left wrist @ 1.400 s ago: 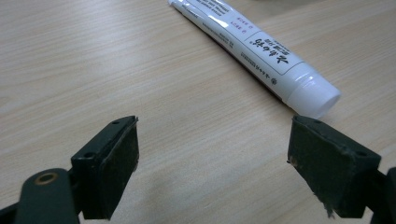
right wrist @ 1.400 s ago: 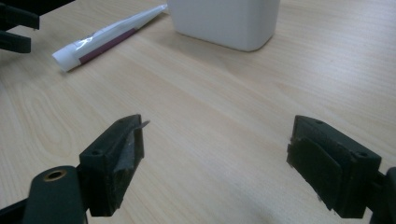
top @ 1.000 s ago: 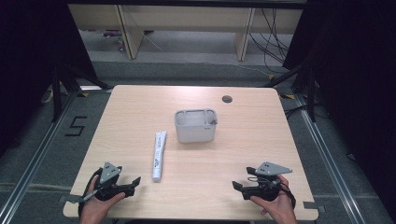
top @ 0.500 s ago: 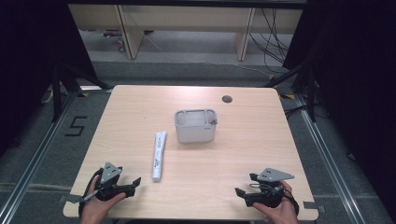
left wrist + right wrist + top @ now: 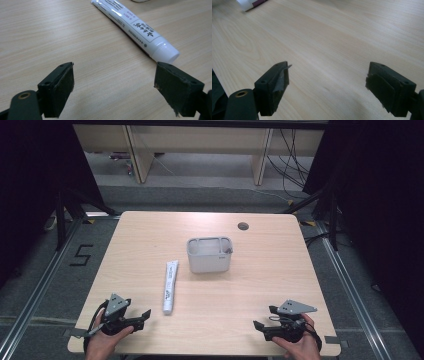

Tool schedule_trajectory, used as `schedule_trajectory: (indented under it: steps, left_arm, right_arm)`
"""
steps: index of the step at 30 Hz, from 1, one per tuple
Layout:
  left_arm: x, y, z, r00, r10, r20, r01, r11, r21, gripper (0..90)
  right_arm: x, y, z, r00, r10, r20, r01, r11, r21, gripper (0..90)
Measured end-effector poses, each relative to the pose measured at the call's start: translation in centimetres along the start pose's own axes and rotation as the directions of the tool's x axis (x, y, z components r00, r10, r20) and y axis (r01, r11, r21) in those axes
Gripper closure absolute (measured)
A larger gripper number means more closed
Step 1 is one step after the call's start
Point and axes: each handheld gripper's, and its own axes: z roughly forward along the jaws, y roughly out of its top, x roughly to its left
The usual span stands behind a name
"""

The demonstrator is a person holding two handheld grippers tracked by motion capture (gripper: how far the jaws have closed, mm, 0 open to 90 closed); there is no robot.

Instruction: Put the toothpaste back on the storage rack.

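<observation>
A white toothpaste tube (image 5: 170, 286) lies flat on the wooden table (image 5: 150, 245), its cap end toward the front edge. Behind and to its right stands a small grey bin (image 5: 210, 254). My left gripper (image 5: 142, 316) rests at the front left, open, a short way left of the tube's cap. In the left gripper view the tube (image 5: 135, 27) lies just beyond the right jaw, and the left gripper (image 5: 113, 86) holds nothing. My right gripper (image 5: 262, 320) sits at the front right, open. In the right gripper view the right gripper (image 5: 327, 82) has bare wood between its jaws.
A round cable hole (image 5: 243, 226) sits near the table's back edge. Dark curtains flank both sides, and floor rails (image 5: 345, 285) run along the table. The tube's cap (image 5: 247, 5) shows at the top left of the right gripper view.
The right gripper has drawn back toward the front edge of the table and lowered. The left gripper has barely moved.
</observation>
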Motion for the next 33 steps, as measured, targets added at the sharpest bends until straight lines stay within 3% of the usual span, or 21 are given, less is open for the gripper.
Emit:
schedule_trajectory:
  steps: [1,4,6,8,9,14,22,26,27,29,33]
  left_arm:
    - [0.1,0.2,-0.1,0.9999,-0.011,0.007,0.011,0.9999,-0.012,15.8]
    - [-0.1,0.6,-0.2,0.9987,-0.034,0.037,0.035,0.9991,-0.024,15.7]
    - [-0.3,0.9,-0.1,0.9983,-0.031,0.048,0.032,0.9992,-0.023,16.5]
    - [-0.7,1.3,0.2,0.9974,-0.018,0.071,0.020,0.9995,-0.025,23.5]
    - [-1.0,1.8,0.6,0.9963,0.003,0.086,0.000,0.9997,-0.026,24.1]
    - [-1.8,2.9,1.2,0.9949,0.023,0.099,-0.023,0.9997,-0.008,26.1]
    - [-2.2,4.8,2.4,0.9958,0.019,0.089,-0.019,0.9998,0.004,29.2]
    - [-2.0,5.6,2.7,0.9971,0.018,0.074,-0.021,0.9991,0.037,29.1]
    - [-2.0,5.9,2.9,0.9974,0.013,0.071,-0.018,0.9974,0.070,28.7]
    - [-2.0,6.0,3.1,0.9974,-0.002,0.072,-0.003,0.9976,0.070,28.6]
    - [-2.2,6.6,3.6,0.9973,0.010,0.073,-0.017,0.9949,0.099,28.6]
  right_arm:
    - [0.2,0.0,0.0,0.9997,0.024,-0.009,-0.024,1.000,0.001,19.1]
    - [0.2,0.0,0.1,0.9999,0.015,-0.002,-0.015,1.000,0.000,19.3]
    - [0.3,0.0,0.1,0.9991,0.038,-0.015,-0.038,0.999,0.009,19.3]
    - [0.2,0.0,0.0,0.9996,0.028,0.006,-0.028,1.000,0.008,19.3]
    - [0.1,0.0,0.1,0.9996,0.028,0.002,-0.028,1.000,0.008,19.3]
    - [0.1,0.0,0.0,0.9996,0.025,0.012,-0.026,1.000,0.002,19.4]
    - [0.1,0.0,0.1,0.9996,0.029,-0.005,-0.029,1.000,0.002,19.8]
    - [0.2,0.0,0.1,0.9991,0.040,-0.013,-0.040,0.999,0.020,20.1]
    - [0.2,0.0,0.1,0.9991,0.039,-0.015,-0.039,0.999,0.019,20.2]
    - [0.1,0.0,0.1,0.9992,0.039,-0.007,-0.039,0.999,0.019,20.2]
    - [0.1,0.0,0.0,0.9996,0.026,-0.008,-0.026,1.000,0.009,20.3]
